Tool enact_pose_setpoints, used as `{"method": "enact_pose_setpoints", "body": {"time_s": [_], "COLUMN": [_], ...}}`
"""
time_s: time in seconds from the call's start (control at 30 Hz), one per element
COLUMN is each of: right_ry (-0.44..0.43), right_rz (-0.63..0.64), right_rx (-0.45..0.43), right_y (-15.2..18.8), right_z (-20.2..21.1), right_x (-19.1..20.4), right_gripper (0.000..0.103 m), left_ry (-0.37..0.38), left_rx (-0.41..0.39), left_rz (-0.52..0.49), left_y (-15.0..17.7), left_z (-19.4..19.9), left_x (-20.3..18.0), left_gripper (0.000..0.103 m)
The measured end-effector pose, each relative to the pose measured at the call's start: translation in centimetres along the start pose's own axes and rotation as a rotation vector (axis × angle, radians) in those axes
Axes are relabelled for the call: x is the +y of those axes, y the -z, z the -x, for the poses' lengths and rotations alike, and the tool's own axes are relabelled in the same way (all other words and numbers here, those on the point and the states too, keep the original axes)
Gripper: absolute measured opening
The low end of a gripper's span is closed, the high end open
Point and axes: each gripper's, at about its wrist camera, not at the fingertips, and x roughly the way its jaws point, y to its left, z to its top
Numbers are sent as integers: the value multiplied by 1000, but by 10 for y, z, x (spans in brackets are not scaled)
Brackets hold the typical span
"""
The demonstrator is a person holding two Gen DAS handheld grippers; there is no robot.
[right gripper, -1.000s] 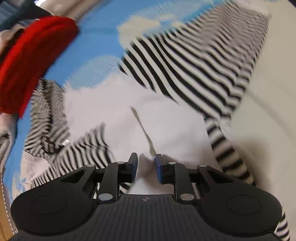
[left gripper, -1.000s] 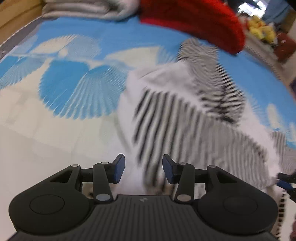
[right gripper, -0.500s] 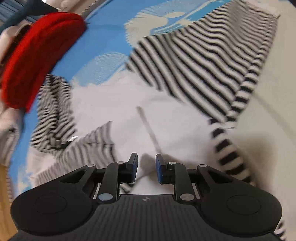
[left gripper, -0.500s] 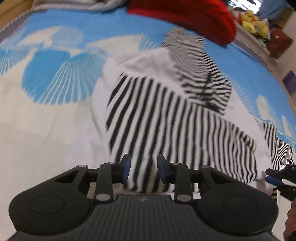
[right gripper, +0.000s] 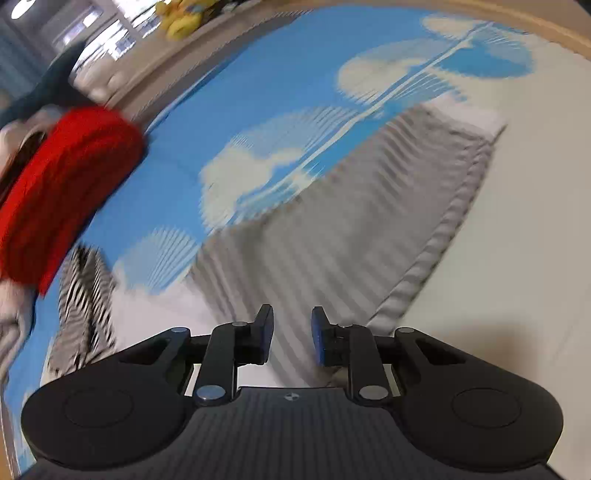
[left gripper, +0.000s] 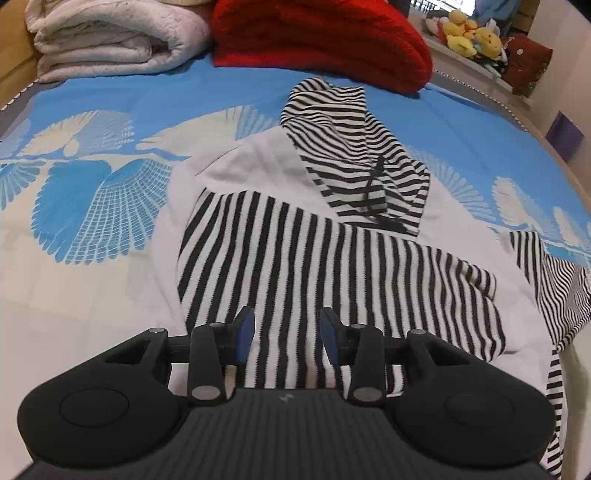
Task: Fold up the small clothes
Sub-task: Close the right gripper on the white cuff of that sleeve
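A small hooded top (left gripper: 258,166) with a white body and black-and-white stripes lies flat on the bed. One striped sleeve (left gripper: 332,273) is folded across the body, and the striped hood (left gripper: 343,147) points away from me. My left gripper (left gripper: 286,332) hovers over that sleeve's near edge; its jaws are opening and the pads do not press the cloth under them. In the blurred right wrist view, my right gripper (right gripper: 292,332) sits above the other striped sleeve (right gripper: 369,229). Its jaws stand slightly apart, opening a little, with cloth seen through the gap.
The bedspread (left gripper: 92,206) is blue with pale fan shapes. At its far end lie a red knitted item (left gripper: 321,37) and a rolled white blanket (left gripper: 110,40). Plush toys (left gripper: 469,33) sit on a ledge beyond the bed's far right edge.
The left gripper drew back toward the top's near edge and its jaws narrowed, then widened. The right gripper swung quickly from the white body to over the outstretched striped sleeve and left the left view.
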Motion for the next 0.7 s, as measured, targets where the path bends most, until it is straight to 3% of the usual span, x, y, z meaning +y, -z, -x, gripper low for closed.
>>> {"method": "enact_pose_setpoints", "body": {"time_s": [0.3,0.5,0.7], "right_ry": [69,59,108], "right_rz": [-165,-260,-291], "right_rx": [-132,-133,-111], "right_y": [-54,-70,-70], "right_z": [11,-9,-38], "right_x": [-93,-131,-148], "right_gripper": [25,33,33], "left_ry": [-5,-1,0], "left_rx": [-23,-12,-8], "left_rz": [-15,-36,-34], "left_y": [0,3,3], "left_z": [3,1,-1], "left_x": [-7,-10,-10], "left_gripper": [43,43,43]}}
